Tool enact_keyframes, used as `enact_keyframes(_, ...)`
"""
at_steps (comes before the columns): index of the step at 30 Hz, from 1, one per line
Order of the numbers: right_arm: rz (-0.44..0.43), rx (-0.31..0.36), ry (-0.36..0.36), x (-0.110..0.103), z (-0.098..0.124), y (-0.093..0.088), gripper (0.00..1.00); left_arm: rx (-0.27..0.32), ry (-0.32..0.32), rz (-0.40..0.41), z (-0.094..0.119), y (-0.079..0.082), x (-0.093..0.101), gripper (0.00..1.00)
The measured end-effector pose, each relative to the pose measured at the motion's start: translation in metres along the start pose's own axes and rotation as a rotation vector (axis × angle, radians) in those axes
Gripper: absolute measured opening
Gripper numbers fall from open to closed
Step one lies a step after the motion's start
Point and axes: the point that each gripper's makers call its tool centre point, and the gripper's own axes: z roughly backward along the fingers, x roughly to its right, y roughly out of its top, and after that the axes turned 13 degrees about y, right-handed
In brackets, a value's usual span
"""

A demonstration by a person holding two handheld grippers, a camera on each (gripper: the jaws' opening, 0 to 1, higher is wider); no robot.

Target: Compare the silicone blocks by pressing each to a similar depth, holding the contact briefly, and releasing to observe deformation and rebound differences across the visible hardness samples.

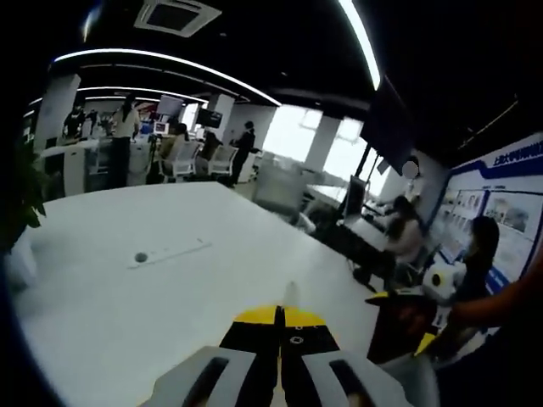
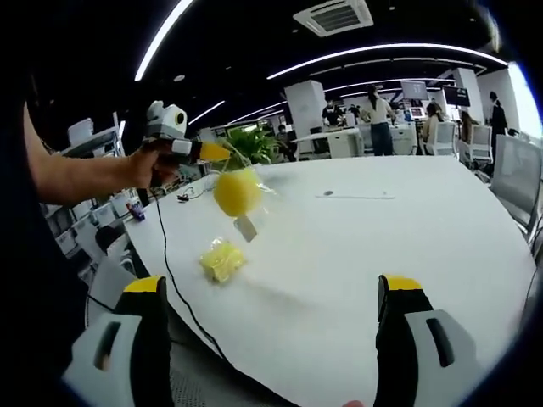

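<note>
dangling from the left gripper (image 2: 222, 153), jaws closed: yellow round block (image 2: 237, 192) in clear bag; right gripper (image 2: 276, 326) wide, empty.

The left gripper (image 1: 278, 318) rises from six o'clock, its yellow-tipped jaws pressed together with no gap showing, a thin pale sliver poking up just past the tips. Ahead spreads a big white table (image 1: 127, 280); towards nine o'clock lie a small dark round spot (image 1: 141, 256) and a faint long strip (image 1: 174, 253). At ten o'clock people stand among white chairs (image 1: 182, 157). At three o'clock seated people face a blue wall poster (image 1: 509, 212). A forearm (image 1: 501, 301) enters at four o'clock.
</note>
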Motion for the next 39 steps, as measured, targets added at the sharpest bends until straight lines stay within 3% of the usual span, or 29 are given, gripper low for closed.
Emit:
enact_keyframes(6,0.044,-0.013,0.027,-0.002,-0.008,0.010,0.96,0.003,-0.018,-0.018,0.012,0.013,0.005,0.00)
enact_keyframes(20,0.084,0.028,0.043,0.000,-0.015,0.043,0.96,0.044,-0.070,-0.046,0.031,0.038,0.023,0.00)
enact_keyframes(25,0.106,0.041,0.056,0.000,-0.016,0.056,0.96,0.043,-0.074,-0.048,0.037,0.043,0.030,0.00)
enact_keyframes(29,0.138,0.082,0.085,-0.003,-0.018,0.078,0.96,0.040,-0.081,-0.059,0.040,0.046,0.036,0.00)
enact_keyframes(34,0.182,0.106,0.119,-0.005,-0.025,0.095,0.96,0.072,-0.082,-0.063,0.045,0.050,0.038,0.00)
enact_keyframes(39,0.190,0.107,0.166,-0.008,-0.039,0.103,0.96,0.061,-0.092,-0.060,0.047,0.048,0.040,0.00)
